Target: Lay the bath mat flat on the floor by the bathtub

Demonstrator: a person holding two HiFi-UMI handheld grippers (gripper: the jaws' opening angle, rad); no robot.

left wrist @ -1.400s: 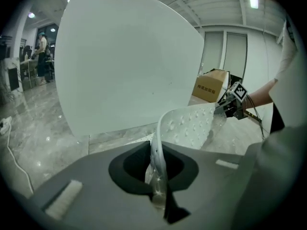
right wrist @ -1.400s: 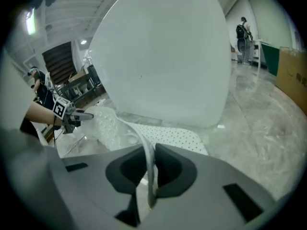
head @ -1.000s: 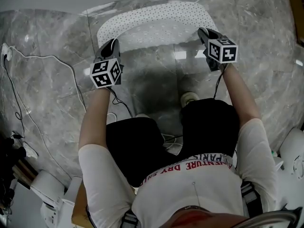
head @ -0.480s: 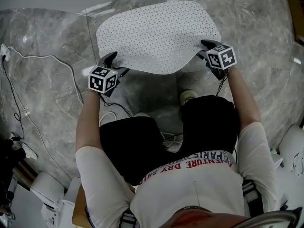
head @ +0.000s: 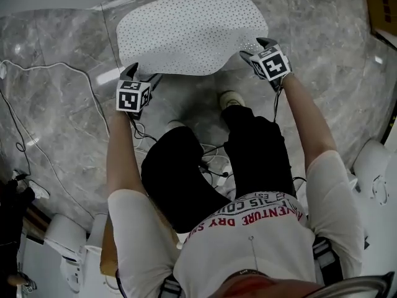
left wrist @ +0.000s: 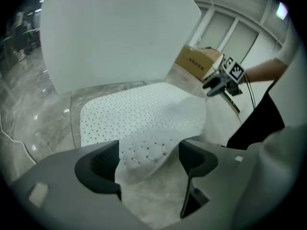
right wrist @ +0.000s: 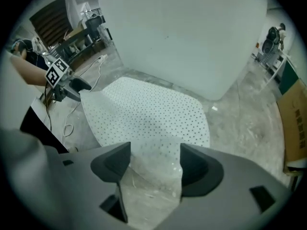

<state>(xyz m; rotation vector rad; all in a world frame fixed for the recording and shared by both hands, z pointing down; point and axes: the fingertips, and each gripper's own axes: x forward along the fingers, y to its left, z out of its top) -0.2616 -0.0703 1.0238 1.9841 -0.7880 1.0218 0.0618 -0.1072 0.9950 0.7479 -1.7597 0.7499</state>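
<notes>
One white, hole-dotted rubber bath mat (head: 192,30) lies on the grey marble floor (head: 56,123) at 12 o'clock in the head view. Its far edge runs along the white bathtub wall (left wrist: 115,32), and no view shows the inside of the tub. One brown cardboard box (head: 379,5) sits at 1 o'clock; what it holds is hidden.

There are two grippers. The left gripper (head: 142,76) is at the mat's near corner at 10 o'clock, and the right gripper (head: 254,48) is at the other near corner at 1 o'clock. Both have just been opening.

The head view shows only their marker cubes and dark tips. The left gripper view shows its fingers (left wrist: 98,164) spread wide, with the curled mat corner lying loose between them and nothing gripped. The right gripper view shows the same: fingers (right wrist: 112,162) wide apart, with the mat corner between them unclamped. Each gripper view also shows the other gripper across the mat.

Only the head view shows the person's black trousers (head: 180,179) and one white shoe (head: 231,98) at 6 o'clock of the mat.
</notes>
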